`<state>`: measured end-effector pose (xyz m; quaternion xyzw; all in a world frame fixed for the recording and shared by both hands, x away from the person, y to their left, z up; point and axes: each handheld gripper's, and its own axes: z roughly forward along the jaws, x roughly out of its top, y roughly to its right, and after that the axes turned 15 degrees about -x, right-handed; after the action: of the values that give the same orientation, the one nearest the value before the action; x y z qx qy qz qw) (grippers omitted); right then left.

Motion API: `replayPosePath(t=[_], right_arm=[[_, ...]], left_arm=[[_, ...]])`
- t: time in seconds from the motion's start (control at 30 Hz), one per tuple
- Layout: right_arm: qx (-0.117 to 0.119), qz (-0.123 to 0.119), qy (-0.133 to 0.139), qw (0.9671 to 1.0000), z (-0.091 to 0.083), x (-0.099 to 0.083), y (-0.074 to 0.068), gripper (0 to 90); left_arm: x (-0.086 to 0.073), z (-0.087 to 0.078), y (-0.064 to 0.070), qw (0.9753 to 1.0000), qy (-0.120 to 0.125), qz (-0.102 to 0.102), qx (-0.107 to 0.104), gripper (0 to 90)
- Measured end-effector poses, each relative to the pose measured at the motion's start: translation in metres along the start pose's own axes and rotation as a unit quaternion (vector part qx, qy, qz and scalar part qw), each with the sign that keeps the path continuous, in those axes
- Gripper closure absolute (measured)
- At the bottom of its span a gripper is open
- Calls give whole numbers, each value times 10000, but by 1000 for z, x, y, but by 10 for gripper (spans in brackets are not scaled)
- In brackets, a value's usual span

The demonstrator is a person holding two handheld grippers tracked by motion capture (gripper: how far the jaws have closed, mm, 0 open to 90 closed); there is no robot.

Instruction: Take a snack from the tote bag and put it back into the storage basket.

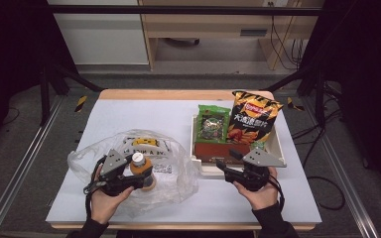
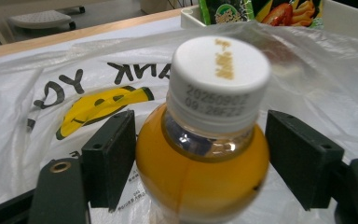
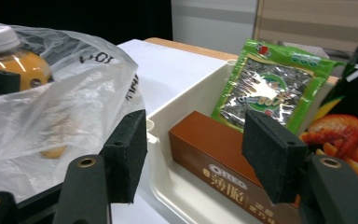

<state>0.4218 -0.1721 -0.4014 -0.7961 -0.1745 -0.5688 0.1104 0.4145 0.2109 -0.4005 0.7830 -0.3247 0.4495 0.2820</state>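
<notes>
A bottle of orange drink (image 1: 141,171) (image 2: 200,158) with a white cap stands between the jaws of my left gripper (image 1: 138,177) (image 2: 200,140), which is shut on its shoulders. It hangs over a clear plastic bag (image 1: 173,168) (image 2: 37,93) printed with black letters and a yellow mark. My right gripper (image 1: 228,159) (image 3: 193,140) is open at the front left corner of the white tray (image 1: 278,144) (image 3: 186,98). Its jaws frame a brown Oreo box (image 1: 213,148) (image 3: 223,172) without touching it. From the right gripper view, the bottle (image 3: 18,65) shows behind the bag (image 3: 88,88).
The tray also holds a green seaweed packet (image 1: 213,124) (image 3: 270,88) and a black-and-orange chips bag (image 1: 250,121) (image 3: 349,121), both leaning upright at its back. The white table top (image 1: 144,114) extends behind the bag. Dark frame rails run along both sides.
</notes>
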Motion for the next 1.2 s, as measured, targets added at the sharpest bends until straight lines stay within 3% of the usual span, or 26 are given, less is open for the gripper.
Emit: replayPosePath(t=[0.2,0.43,0.63,0.77,1.2], right_arm=[[133,-23,100,9999,0,7,-7,410],[392,35,298,9988,0,22,-21,410],[587,-13,412,9974,5,34,-38,410],[764,-73,473,9959,10,41,-54,411],[1276,-240,413,9907,28,50,-105,408]], left_arm=[[3,-26,6,9996,267,82,-36,241],[3,-49,-2,9988,476,88,97,254],[-5,-53,-16,9985,449,-27,320,264],[-15,-53,-27,9980,298,-114,550,270],[-47,-57,-46,9972,76,-349,660,330]])
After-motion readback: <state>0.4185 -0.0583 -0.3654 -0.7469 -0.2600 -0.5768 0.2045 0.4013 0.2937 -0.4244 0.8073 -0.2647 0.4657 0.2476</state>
